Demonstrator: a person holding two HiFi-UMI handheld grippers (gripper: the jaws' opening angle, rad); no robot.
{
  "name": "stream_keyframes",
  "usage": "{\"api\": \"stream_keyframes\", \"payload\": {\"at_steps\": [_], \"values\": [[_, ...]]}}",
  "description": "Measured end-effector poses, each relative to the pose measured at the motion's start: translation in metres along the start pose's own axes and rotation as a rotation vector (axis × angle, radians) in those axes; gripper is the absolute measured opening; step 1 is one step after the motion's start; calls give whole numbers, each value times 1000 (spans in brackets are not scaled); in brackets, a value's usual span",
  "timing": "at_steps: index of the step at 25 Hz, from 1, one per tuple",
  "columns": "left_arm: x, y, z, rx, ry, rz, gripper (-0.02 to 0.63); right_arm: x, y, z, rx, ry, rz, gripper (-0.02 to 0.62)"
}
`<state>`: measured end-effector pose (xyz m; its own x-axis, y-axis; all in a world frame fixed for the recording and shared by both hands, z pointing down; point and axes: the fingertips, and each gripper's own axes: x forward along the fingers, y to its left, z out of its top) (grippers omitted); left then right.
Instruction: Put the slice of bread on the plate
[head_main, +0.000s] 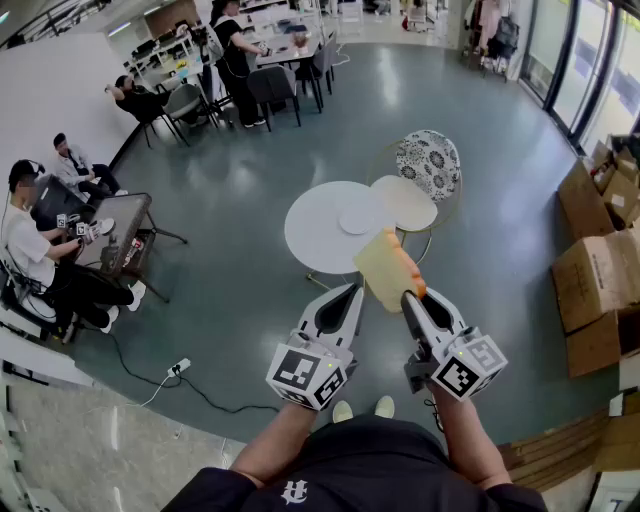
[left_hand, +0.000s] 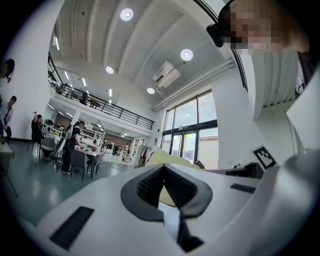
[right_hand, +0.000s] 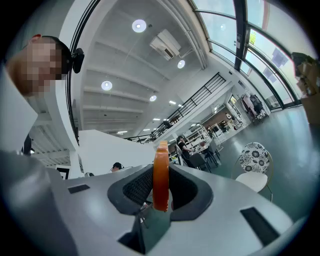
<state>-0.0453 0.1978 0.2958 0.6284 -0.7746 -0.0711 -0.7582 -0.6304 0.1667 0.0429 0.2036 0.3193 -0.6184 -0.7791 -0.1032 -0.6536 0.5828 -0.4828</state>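
My right gripper is shut on a slice of bread, pale yellow with an orange crust, and holds it up over the floor. In the right gripper view the bread slice stands edge-on between the pads of the right gripper. My left gripper hangs just left of the bread, jaws together and empty. In the left gripper view the bread shows pale beyond the left gripper. A white plate lies on the round white table ahead of both grippers.
A cream round seat and a patterned chair stand behind the table. Cardboard boxes are stacked at the right. At the left, seated people surround a dark table. A power strip with a cable lies on the floor.
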Motion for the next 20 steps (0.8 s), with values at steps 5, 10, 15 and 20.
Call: {"api": "stream_keyframes", "payload": {"at_steps": [5,10,15,20], "values": [[1,-1,-6,-8,5,-3,6,0,-2,-2,3,-1,1,95],[3,-4,-13,-13,12,-3,6,-3,-4,-4,9,3,2,95],[2,-5,-14,-16,14,2,6,-4,-4,-3,48,0,13,95],[4,-6,-15,-14,11,13,6,-6,-10,-1,66,-4,1,95]]}}
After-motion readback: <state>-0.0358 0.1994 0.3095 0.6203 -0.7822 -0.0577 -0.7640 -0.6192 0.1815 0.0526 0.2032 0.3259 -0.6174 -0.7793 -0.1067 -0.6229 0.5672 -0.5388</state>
